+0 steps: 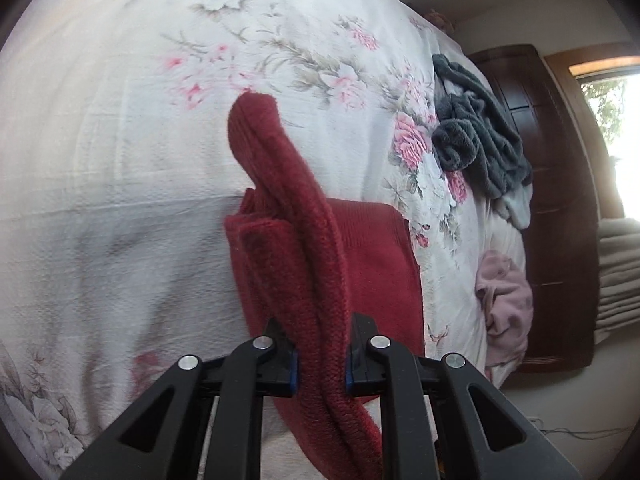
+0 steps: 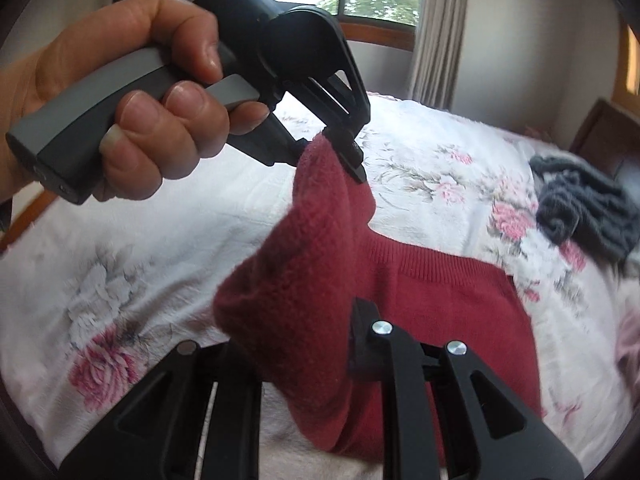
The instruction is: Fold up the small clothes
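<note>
Left hand-held gripper (image 1: 320, 354) clamped on thick edge of red sweater (image 1: 384, 264), lifted above bed (image 1: 120, 160). Right hand-held gripper (image 2: 316, 344) pinches same edge. Rest of sweater lies flat on bed. Grey garment (image 1: 476, 128) heaped beyond sweater, pink garment (image 1: 506, 304) beside sweater.

Dark red knit garment (image 1: 304, 240); white bedspread (image 1: 120, 160), pink floral print; charcoal grey clothes (image 1: 476, 128); pale pink garment (image 1: 508, 300)
</note>
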A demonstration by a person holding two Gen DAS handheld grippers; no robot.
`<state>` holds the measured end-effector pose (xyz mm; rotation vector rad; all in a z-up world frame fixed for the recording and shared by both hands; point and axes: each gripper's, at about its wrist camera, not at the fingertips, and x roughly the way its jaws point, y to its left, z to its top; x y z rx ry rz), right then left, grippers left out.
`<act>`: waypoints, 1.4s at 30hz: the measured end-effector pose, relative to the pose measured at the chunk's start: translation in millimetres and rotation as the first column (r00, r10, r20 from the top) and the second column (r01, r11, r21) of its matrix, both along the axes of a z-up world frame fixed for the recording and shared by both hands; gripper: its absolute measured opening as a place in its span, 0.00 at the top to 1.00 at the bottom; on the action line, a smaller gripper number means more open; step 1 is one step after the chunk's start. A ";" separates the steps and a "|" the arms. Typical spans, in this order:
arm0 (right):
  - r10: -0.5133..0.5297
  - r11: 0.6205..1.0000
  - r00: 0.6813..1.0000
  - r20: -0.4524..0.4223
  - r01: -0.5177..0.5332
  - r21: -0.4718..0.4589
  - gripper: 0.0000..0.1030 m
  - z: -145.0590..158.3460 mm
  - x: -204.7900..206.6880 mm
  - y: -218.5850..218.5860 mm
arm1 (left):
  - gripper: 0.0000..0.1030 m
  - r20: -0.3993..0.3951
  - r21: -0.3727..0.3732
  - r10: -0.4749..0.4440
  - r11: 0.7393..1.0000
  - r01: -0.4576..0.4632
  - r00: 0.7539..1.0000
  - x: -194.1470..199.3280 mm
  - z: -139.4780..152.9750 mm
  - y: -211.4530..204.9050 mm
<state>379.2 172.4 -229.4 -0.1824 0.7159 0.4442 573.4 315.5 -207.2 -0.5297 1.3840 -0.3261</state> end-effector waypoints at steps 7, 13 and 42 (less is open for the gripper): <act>-0.061 0.985 0.997 -0.041 0.067 0.159 0.86 -10.9 -5.1 -53.7 | 0.86 -0.002 0.093 -0.056 0.994 0.056 0.998 -1.7 2.5 -56.3; -0.110 0.961 0.992 -0.057 0.121 0.250 0.86 -17.6 -0.8 -95.3 | 0.86 -0.010 0.152 -0.091 0.984 0.092 0.996 6.9 -1.3 -102.8; -0.235 0.906 0.949 -0.210 0.292 0.305 0.86 -37.7 17.6 -191.0 | 0.86 -0.060 0.266 -0.235 0.933 0.242 0.970 33.9 -30.0 -232.5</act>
